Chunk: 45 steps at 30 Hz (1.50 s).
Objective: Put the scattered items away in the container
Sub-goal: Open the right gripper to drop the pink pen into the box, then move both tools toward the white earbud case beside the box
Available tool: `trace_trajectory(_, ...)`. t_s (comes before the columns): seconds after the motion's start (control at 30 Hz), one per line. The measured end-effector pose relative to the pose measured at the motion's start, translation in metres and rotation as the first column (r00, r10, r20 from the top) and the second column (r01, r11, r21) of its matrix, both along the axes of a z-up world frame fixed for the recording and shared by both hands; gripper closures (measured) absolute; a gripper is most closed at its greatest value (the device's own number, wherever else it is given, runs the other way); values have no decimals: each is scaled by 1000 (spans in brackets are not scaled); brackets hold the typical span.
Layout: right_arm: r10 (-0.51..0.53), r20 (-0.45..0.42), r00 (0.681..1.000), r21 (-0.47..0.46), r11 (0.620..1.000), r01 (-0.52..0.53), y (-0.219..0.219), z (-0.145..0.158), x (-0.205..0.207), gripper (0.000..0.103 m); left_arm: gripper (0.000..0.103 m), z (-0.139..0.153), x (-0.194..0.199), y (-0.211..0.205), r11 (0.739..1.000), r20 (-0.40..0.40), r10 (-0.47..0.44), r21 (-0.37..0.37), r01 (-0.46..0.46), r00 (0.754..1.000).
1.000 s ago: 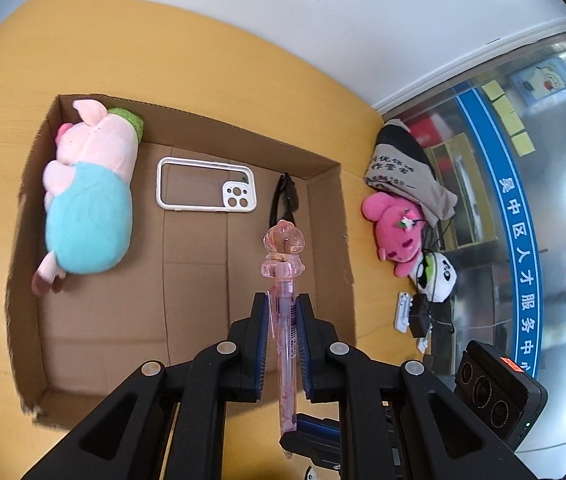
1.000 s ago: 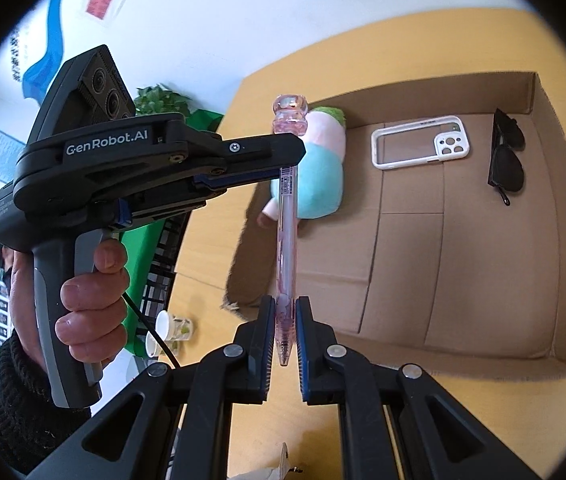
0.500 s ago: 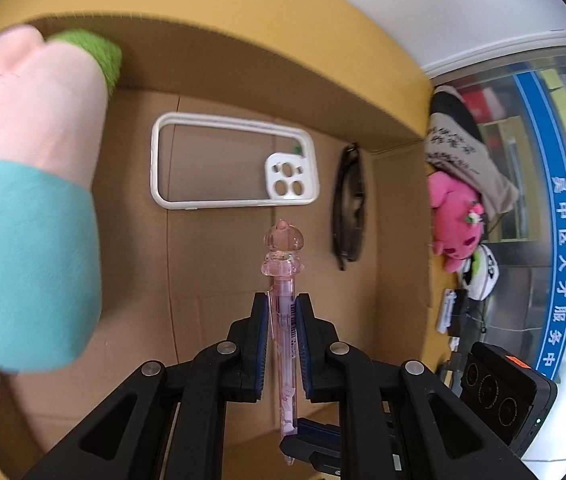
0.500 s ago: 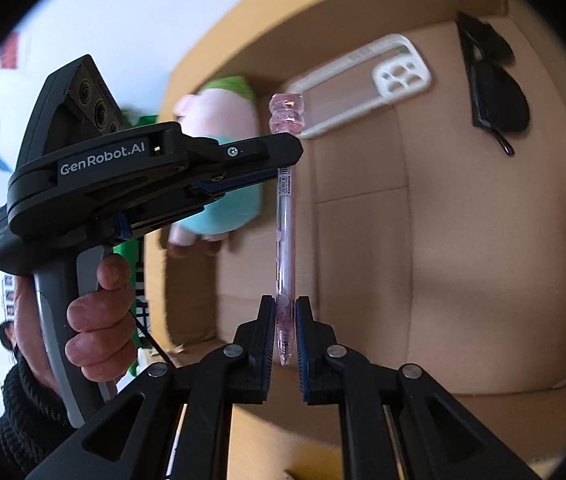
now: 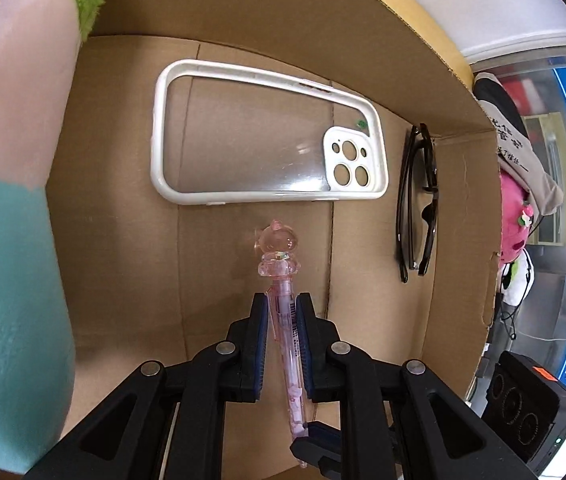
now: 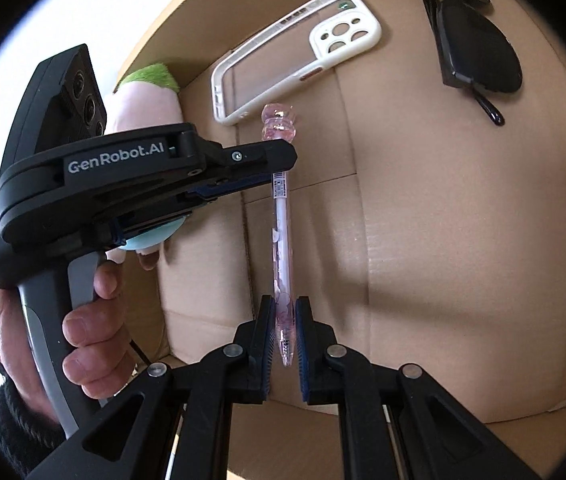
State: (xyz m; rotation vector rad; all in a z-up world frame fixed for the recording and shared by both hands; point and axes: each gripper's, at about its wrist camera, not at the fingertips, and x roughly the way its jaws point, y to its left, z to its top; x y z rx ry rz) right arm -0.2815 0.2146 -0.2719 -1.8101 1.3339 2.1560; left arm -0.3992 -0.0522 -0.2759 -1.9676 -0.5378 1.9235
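Pen (image 5: 283,320) is the item in hand, pinched near its charm end by the left gripper (image 5: 281,312) and at its tip by the right gripper (image 6: 284,320), low inside the box (image 5: 459,240). Plush (image 5: 11,240), phone case (image 5: 267,136) and sunglasses (image 5: 419,208) already lie inside; releasing the pen remains.

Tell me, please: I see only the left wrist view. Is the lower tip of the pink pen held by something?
Observer: Yes. The right gripper is shut on the pen near its writing tip.
Operator: And what holds my left gripper?
Observer: A bare hand wraps the handle of the left gripper, with a dark knitted sleeve at the wrist.
Operator: Are the sunglasses folded?
Observer: The sunglasses lie folded on the box floor; one arm tip sticks out toward the middle of the box.
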Motion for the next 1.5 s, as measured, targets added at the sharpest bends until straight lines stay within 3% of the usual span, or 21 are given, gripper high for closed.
trace_trajectory(0.17,-5,6,1000,8,1000,5,-3,-6,-1,91,89,4,1,2,998,-22,-4,-56,2,1000)
trace_trajectory(0.23,-16,2,1000,25,1000,16,-2,-5,0,90,79,9,2,-1,998,-32,0,-66,-2,999)
trace_trajectory(0.3,-23,0,1000,34,999,23,0,-3,2,79,73,16,4,-5,997,-48,7,-76,-10,999)
trace_trajectory(0.37,-46,-11,999,40,998,46,3,3,6,56,70,26,7,-10,996,-72,9,-92,-15,997)
trace_trajectory(0.5,-32,-54,998,123,992,38,6,33,11,51,53,58,23,-26,993,-154,23,-114,-41,988)
trace_trajectory(0.57,26,-68,997,247,969,-8,1,58,11,40,44,86,38,-34,987,-236,16,-152,-53,972)
trace_trajectory(0.63,92,-72,993,410,910,-54,-12,88,10,32,28,113,54,-44,980,-315,7,-187,-70,949)
trace_trajectory(0.7,143,-86,986,530,845,-77,-18,119,15,31,18,147,75,-55,966,-401,18,-229,-120,916)
trace_trajectory(0.8,184,-130,974,606,792,-69,-32,157,30,31,11,183,100,-70,954,-478,51,-236,-184,877)
trace_trajectory(1.0,214,-174,961,676,736,-42,-59,209,48,31,9,245,159,-95,939,-581,95,-217,-266,808)
trace_trajectory(1.23,201,-207,958,704,710,3,-84,250,92,31,8,273,214,-91,941,-620,86,-205,-268,780)
trace_trajectory(1.5,177,-233,956,722,690,49,-95,275,136,31,8,298,256,-76,952,-659,49,-196,-234,751)
